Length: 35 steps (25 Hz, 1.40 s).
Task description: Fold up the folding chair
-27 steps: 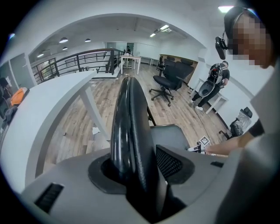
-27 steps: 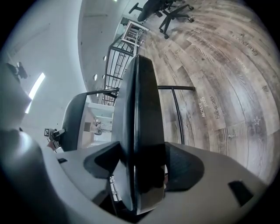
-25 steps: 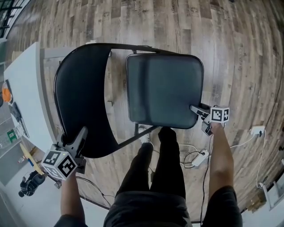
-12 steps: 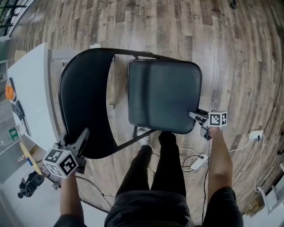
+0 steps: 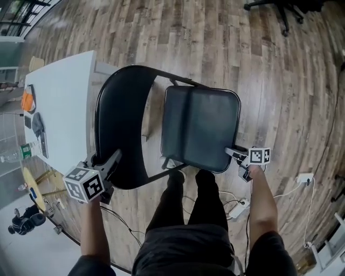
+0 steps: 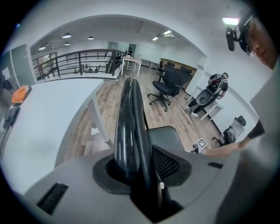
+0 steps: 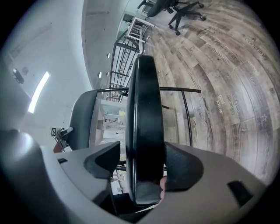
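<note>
1. Chair (image 5: 183, 132): stands on floor (image 5: 275, 75) beside worktop (image 5: 67, 105), not yet folded.
2. Seat (image 5: 204, 123): front corner clamped in right tool (image 5: 233, 153); must swing leftward to backrest (image 5: 119, 129).
3. Backrest rim: between left tool's (image 5: 110, 160) closing jaws.

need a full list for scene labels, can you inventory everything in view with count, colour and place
folding chair: 1, black, middle of the head view
table: 1, white, left of the chair
orange item: 1, orange, on the table's left edge
office chair: 1 in the head view, black, top right
power strip: 1, white, on the floor at lower right, with cables
floor: 1, brown-grey wood planks, all round
legs: 2, black trousers, bottom middle
left gripper: 1, grey, jaws closing on the backrest
right gripper: 1, grey, clamped on the seat edge
</note>
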Available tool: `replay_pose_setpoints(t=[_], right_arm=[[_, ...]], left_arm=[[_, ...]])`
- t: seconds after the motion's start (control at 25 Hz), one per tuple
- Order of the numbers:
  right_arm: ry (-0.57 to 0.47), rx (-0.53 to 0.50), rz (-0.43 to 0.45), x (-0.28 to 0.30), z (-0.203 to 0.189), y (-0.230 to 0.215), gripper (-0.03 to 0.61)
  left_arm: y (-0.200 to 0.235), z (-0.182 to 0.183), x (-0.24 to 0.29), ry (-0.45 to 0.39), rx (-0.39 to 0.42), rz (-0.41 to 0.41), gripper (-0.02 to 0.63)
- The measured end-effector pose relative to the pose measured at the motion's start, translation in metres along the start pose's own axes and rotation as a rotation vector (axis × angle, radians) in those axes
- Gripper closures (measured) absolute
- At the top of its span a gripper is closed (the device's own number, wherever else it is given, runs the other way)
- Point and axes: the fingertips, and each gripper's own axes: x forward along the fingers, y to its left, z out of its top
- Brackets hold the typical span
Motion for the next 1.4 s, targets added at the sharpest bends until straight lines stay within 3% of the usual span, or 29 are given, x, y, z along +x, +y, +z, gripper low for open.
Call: replay_pose_setpoints(t=[0.68,1.08,1.4], right_arm=[[0.01,-0.061,0.082,0.055,-0.006,0.185,0.259],[0.052,-0.195,0.106,0.114,-0.019,0.284,0.259],[0.007,-0.148,0.188,0.163,-0.022,0.354,0.259]], left_arm=[[0.054,0.031,-0.078,-0.036,-0.045,-0.041,0.502],[0.09,0.03,-0.112,-0.018,-0.063,-0.042,0.511],[0.118,0.035,-0.135,-0.018,-0.066,-0.037,0.518]])
